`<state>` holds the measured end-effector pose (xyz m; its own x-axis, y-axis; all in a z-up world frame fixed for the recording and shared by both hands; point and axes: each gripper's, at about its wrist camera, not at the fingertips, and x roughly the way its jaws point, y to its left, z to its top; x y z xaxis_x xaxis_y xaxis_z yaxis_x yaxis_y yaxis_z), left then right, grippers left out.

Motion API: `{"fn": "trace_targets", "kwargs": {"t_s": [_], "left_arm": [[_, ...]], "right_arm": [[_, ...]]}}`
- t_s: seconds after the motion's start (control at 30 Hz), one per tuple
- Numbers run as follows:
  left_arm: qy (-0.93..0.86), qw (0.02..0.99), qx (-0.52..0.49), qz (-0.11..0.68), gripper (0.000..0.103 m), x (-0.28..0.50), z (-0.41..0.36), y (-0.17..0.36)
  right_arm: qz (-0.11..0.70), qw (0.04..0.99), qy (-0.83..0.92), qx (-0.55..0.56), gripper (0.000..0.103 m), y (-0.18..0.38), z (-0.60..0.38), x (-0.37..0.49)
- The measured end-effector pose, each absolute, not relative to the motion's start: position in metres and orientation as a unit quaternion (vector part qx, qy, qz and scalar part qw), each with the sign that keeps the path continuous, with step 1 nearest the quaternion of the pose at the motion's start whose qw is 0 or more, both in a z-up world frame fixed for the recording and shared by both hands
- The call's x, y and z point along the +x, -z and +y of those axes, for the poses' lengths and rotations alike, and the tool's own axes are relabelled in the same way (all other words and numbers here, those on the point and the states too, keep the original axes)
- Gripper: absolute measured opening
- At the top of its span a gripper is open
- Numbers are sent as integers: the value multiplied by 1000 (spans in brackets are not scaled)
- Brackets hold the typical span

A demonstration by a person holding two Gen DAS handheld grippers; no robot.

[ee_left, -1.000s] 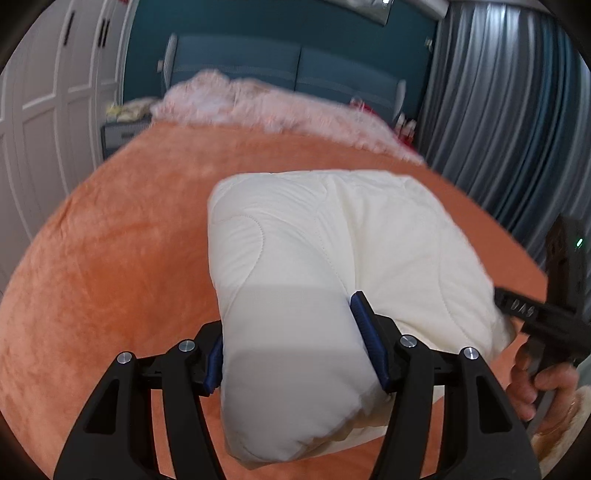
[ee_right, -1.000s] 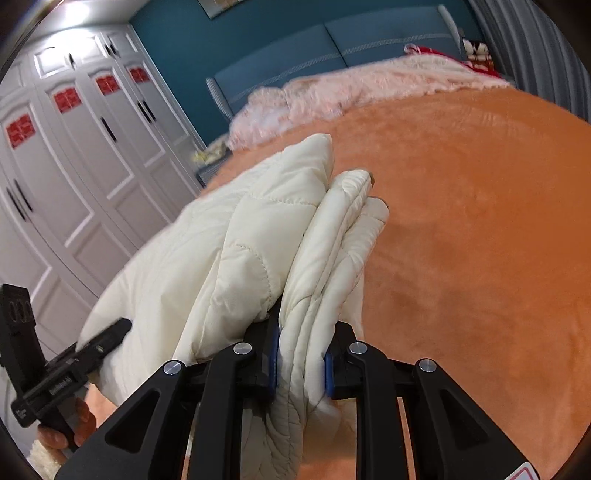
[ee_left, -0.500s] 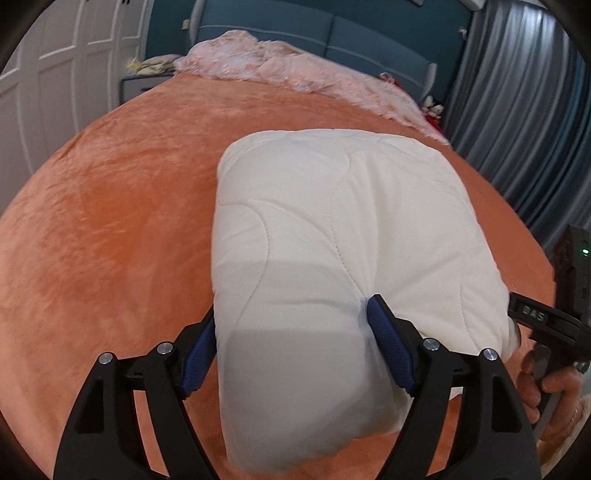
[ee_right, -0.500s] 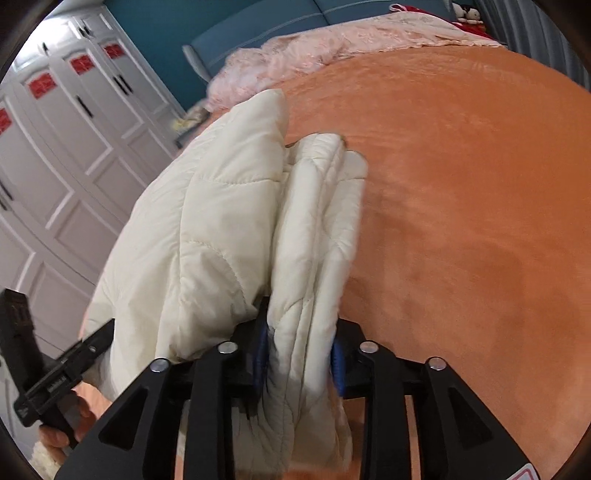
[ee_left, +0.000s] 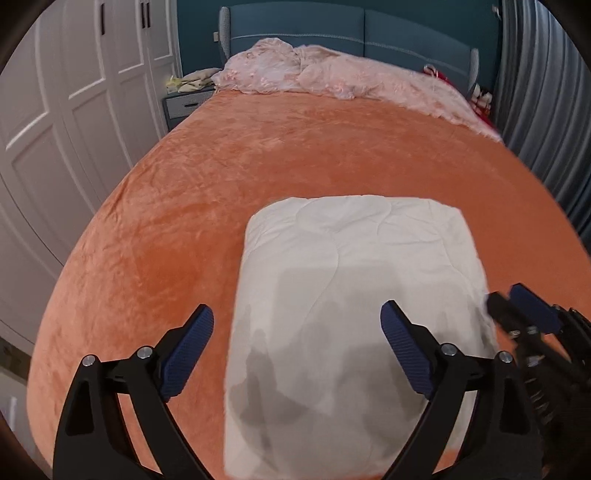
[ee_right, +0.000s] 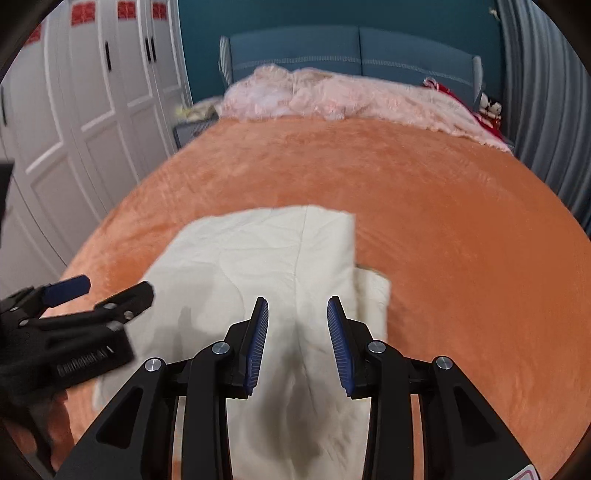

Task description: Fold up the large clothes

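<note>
A cream quilted garment (ee_left: 354,280) lies folded into a flat rectangle on the orange bedspread (ee_left: 229,177); it also shows in the right wrist view (ee_right: 266,266). My left gripper (ee_left: 297,321) is wide open above its near left part, holding nothing. My right gripper (ee_right: 297,314) is open above the garment's near right edge, holding nothing. The right gripper also shows at the right of the left wrist view (ee_left: 517,306), and the left gripper at the left of the right wrist view (ee_right: 99,291).
A pink fluffy blanket (ee_left: 332,74) is heaped at the head of the bed against the blue headboard (ee_left: 362,29). White wardrobe doors (ee_left: 74,92) line the left side. A grey curtain (ee_left: 546,92) hangs at the right. A nightstand (ee_left: 184,103) stands by the bed's far left corner.
Both grippers held the garment lifted; it has been laid flat on the bed and both grippers have opened and let go, drawn back slightly above it.
</note>
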<state>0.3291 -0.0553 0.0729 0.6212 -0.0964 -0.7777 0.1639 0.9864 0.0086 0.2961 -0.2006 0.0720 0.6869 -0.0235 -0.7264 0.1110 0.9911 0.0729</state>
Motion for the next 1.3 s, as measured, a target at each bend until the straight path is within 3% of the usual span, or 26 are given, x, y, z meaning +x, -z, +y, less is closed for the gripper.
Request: {"fn": "trace_targets", "kwargs": {"t_s": [0.2,0.33,0.5,1.3], "left_arm": [[65,888,50,453,92,355,-73,-31],[62,892,40,446,98,361,-73,-14],[57,903,66,421,98,359,-84,2],[45,924,43,378,98,363,-79,30]], "right_arm": [[419,902,65,75,34,-24,-215,323],[415,902,63,98,44,1,-226,323],[401,899,44,168,45,29,-244,322],[346,927,72,124,45,45,-225,315]]}}
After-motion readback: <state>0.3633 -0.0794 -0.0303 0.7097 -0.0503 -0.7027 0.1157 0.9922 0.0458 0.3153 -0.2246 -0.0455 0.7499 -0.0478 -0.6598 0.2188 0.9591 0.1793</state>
